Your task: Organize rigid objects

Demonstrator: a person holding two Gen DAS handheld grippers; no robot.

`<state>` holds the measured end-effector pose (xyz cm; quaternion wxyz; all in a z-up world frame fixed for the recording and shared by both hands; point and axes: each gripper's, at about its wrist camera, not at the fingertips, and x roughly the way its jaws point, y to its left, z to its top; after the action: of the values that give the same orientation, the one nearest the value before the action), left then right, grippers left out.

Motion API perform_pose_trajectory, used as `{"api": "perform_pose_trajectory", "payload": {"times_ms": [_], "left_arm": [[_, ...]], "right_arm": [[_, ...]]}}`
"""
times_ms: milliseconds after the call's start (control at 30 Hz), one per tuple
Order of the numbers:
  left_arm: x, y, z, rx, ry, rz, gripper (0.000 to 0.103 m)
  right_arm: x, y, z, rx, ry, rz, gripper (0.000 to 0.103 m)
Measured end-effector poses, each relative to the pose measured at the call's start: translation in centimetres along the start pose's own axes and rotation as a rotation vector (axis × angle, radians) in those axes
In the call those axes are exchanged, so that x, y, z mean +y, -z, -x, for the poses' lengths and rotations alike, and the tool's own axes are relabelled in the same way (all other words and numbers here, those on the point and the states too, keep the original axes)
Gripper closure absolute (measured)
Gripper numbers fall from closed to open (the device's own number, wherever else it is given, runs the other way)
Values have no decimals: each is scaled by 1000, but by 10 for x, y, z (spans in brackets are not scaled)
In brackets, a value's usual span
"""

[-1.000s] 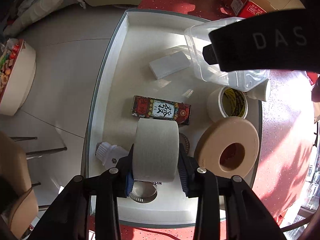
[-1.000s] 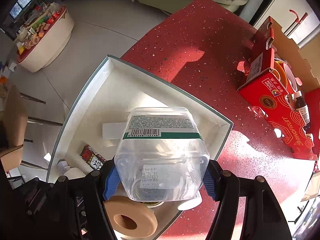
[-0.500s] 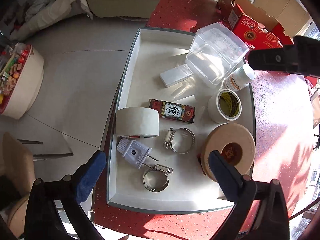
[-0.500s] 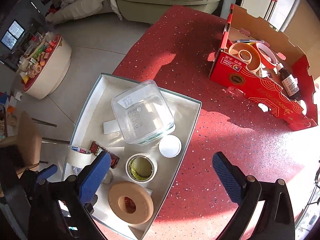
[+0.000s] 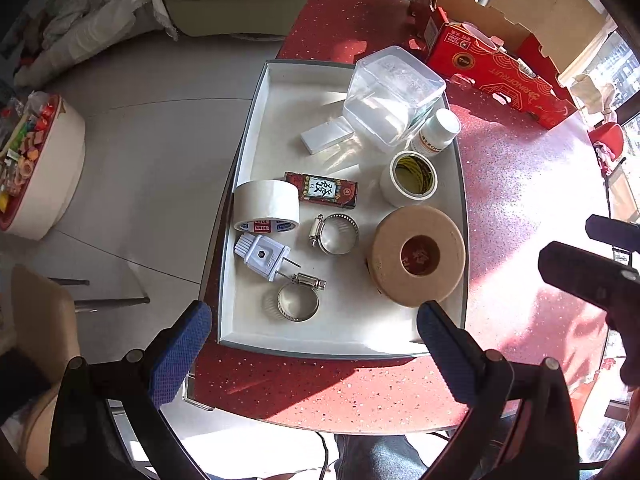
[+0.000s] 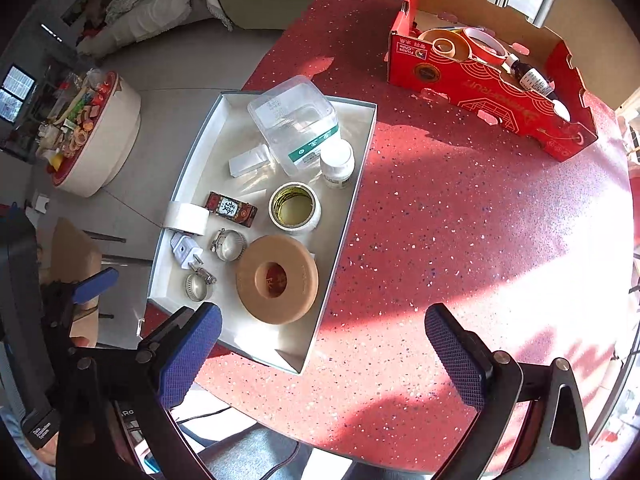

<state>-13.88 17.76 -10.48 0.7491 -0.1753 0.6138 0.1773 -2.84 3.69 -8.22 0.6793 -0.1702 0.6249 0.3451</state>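
A white tray (image 5: 256, 120) on the red table holds a white tape roll (image 5: 266, 206), a red card box (image 5: 321, 189), a white plug (image 5: 262, 256), two hose clamps (image 5: 336, 234), a large tan roll (image 5: 418, 256), a yellow-cored tape roll (image 5: 412, 178), a white bottle (image 5: 436, 130), a white block (image 5: 326, 138) and a clear plastic container (image 5: 394, 96). My left gripper (image 5: 312, 320) hangs open and empty above the tray's near edge. My right gripper (image 6: 320, 332) is open and empty too, above the tray's near right corner (image 6: 304, 360) and the table.
A red cardboard box (image 6: 480, 76) with tape rolls and a small bottle stands at the table's far right. The speckled red table (image 6: 460, 220) is bare right of the tray. On the floor to the left are a round white tub of snacks (image 6: 92, 136) and a chair (image 5: 36, 320).
Both grippers opened and drew up and back. The left let go of the white tape roll, now in the tray's left side. The right let go of the clear container, now at the tray's far end.
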Motion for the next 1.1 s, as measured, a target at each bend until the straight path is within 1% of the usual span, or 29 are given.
{"api": "perform_pose_trajectory", "payload": {"times_ms": [67, 100, 200, 400, 1100], "left_arm": [[-1, 5, 4, 2, 26, 13, 0], [-2, 6, 7, -1, 19, 15, 0], [-5, 8, 16, -36, -33, 1, 0], [0, 7, 28, -74, -40, 4, 0], [6, 13, 30, -75, -39, 16, 0]], "right_arm": [[0, 9, 3, 0, 3, -9, 1], [1, 11, 5, -1, 8, -6, 1], [2, 14, 10, -17, 28, 6, 1], [6, 17, 16, -37, 36, 15, 1], [28, 22, 20, -47, 51, 71, 1]]}}
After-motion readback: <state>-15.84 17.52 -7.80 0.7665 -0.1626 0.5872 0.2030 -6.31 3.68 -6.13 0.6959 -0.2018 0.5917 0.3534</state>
